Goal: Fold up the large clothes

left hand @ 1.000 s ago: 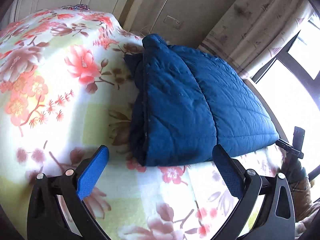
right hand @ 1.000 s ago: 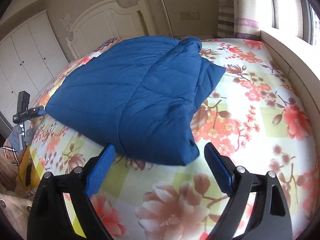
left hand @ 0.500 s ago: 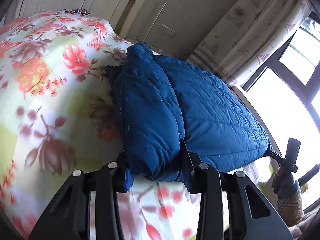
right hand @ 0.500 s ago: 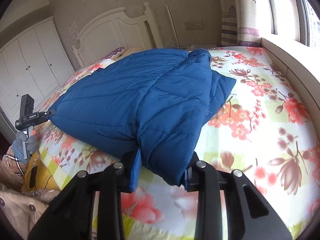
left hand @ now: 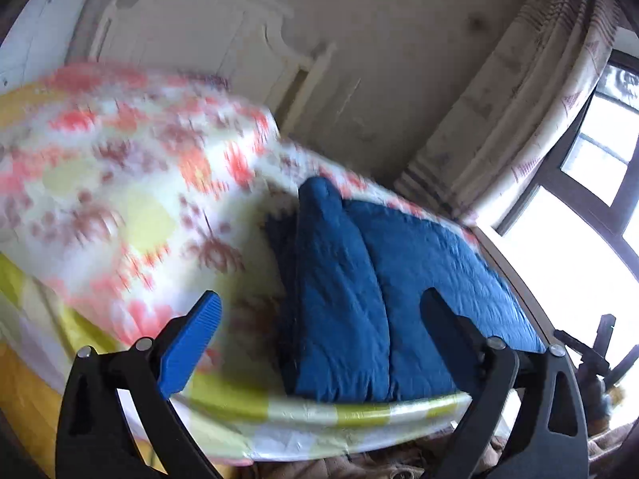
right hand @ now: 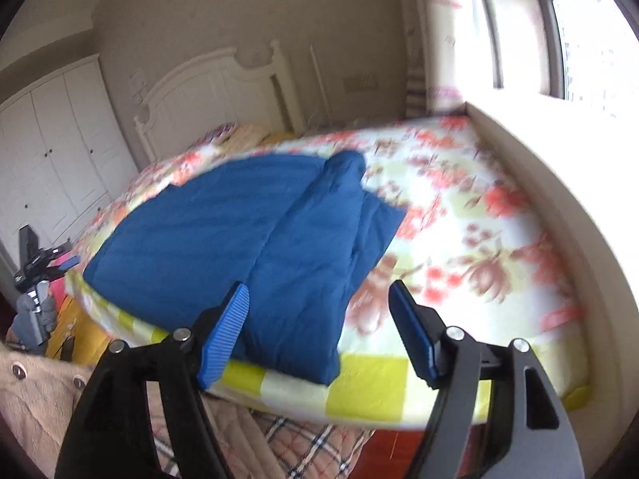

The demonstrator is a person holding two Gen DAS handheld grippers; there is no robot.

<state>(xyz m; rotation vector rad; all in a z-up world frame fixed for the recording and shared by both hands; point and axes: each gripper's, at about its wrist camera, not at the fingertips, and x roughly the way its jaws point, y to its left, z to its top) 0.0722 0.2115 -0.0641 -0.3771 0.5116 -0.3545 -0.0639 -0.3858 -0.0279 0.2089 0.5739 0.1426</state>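
On the floral bed (right hand: pixel 459 215), folded blue jacket (right hand: pixel 239 231) lengthwise toward headboard (right hand: pixel 223 80)

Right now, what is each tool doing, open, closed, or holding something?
Left tool: open, just let go, holding nothing; blue jacket lies on the bed.
Right tool: open, just released, holding nothing.

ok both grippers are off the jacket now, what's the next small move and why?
Probably bring both grippers back down to the near hem of the blue jacket for another fold. The left gripper and right gripper have just been opening; nothing sits between their pads. The jacket lies long on the floral bed, one side panel folded in, so it looks only partly folded.
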